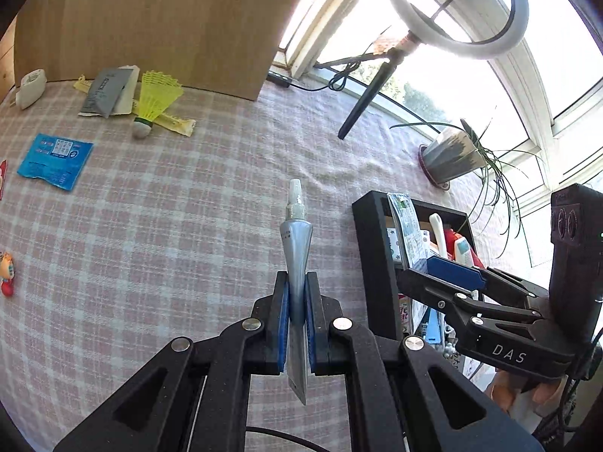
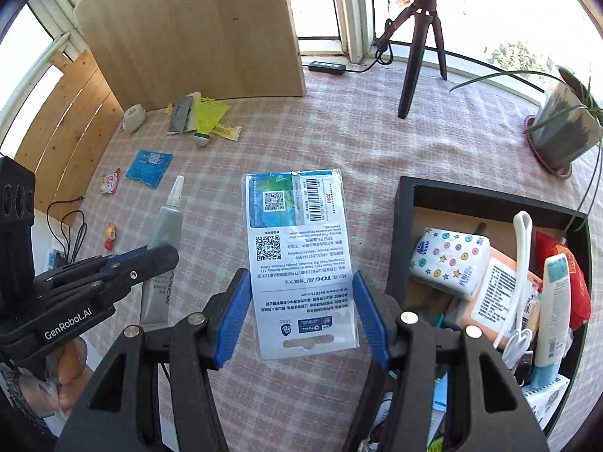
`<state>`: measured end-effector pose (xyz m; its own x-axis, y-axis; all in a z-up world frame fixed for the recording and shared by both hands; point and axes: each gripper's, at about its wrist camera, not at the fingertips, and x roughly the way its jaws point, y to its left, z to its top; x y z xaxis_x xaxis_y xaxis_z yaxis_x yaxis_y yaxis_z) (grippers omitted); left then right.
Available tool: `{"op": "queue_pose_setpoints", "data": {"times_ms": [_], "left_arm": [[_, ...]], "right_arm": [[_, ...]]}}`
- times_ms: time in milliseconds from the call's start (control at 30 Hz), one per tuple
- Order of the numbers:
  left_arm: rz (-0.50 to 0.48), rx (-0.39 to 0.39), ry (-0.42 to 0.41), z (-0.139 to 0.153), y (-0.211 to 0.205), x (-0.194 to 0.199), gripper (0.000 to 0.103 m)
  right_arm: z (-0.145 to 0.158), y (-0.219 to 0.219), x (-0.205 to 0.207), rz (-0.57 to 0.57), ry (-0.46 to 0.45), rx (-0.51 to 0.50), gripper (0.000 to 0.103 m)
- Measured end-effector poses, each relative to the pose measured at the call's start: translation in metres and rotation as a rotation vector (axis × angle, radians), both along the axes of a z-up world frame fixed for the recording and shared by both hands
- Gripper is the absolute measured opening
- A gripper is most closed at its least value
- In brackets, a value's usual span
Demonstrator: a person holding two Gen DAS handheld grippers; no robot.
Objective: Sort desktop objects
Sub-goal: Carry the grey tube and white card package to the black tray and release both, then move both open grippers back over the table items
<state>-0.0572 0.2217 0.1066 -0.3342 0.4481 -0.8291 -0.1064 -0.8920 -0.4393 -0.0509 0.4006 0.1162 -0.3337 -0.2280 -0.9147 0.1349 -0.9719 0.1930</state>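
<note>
My left gripper (image 1: 297,278) is shut on a silver tube (image 1: 296,248) with a clear nozzle pointing away, held above the checked tablecloth. In the right wrist view, the same tube (image 2: 166,222) and left gripper (image 2: 150,260) sit at the left. My right gripper (image 2: 301,301) stands wide, its blue pads pressing the two long edges of a flat printed packet (image 2: 297,233). A black box (image 2: 403,226) full of several items lies just right of it. From the left wrist view, the right gripper (image 1: 444,271) hangs over the black box (image 1: 371,248) with the packet (image 1: 405,222).
On the far left of the cloth lie a yellow shuttlecock (image 1: 152,101), a grey sachet (image 1: 103,92), a blue sachet (image 1: 54,160) and a small toy (image 1: 6,273). A wooden board (image 1: 169,19) stands behind them. A potted plant (image 1: 448,158) and a ring light on a tripod (image 1: 452,7) stand by the window.
</note>
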Motion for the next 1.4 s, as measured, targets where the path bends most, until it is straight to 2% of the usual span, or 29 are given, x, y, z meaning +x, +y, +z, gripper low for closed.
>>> {"op": "queue_pose_setpoints", "data": {"times_ms": [200, 367, 567, 700, 733, 767, 800, 833, 900, 1100, 1400], "left_arm": [[-0.167, 0.022, -0.004, 0.006, 0.081, 0.005, 0.007], [-0.268, 0.023, 0.001, 0.014, 0.134, 0.013, 0.007], [-0.358, 0.030, 0.016, 0.027, 0.183, 0.022, 0.007], [-0.404, 0.067, 0.010, 0.033, 0.206, 0.030, 0.007], [-0.406, 0.060, 0.012, 0.034, 0.210, 0.032, 0.018], [-0.403, 0.051, 0.012, 0.035, 0.213, 0.033, 0.029], [-0.402, 0.052, 0.013, 0.036, 0.214, 0.034, 0.047], [-0.402, 0.054, 0.020, 0.037, 0.214, 0.035, 0.048], [-0.400, 0.033, 0.034, 0.039, 0.215, 0.036, 0.048], [-0.373, 0.002, 0.042, 0.039, 0.205, 0.036, 0.047], [-0.252, -0.029, 0.020, 0.028, 0.161, 0.027, 0.046]], "right_arm": [[0.009, 0.089, 0.031, -0.174, -0.001, 0.022, 0.054], [0.015, 0.152, 0.062, -0.299, 0.003, 0.043, 0.054], [0.019, 0.205, 0.088, -0.406, 0.007, 0.061, 0.054], [0.021, 0.225, 0.096, -0.447, 0.013, 0.076, 0.054], [0.022, 0.227, 0.098, -0.452, 0.020, 0.079, 0.055], [0.024, 0.229, 0.097, -0.452, 0.028, 0.083, 0.055], [0.026, 0.230, 0.099, -0.454, 0.028, 0.090, 0.055], [0.027, 0.231, 0.100, -0.462, 0.028, 0.096, 0.058], [0.030, 0.232, 0.102, -0.462, 0.042, 0.088, 0.062], [0.029, 0.225, 0.097, -0.428, 0.043, 0.063, 0.062], [0.025, 0.193, 0.077, -0.319, 0.043, 0.024, 0.062]]}}
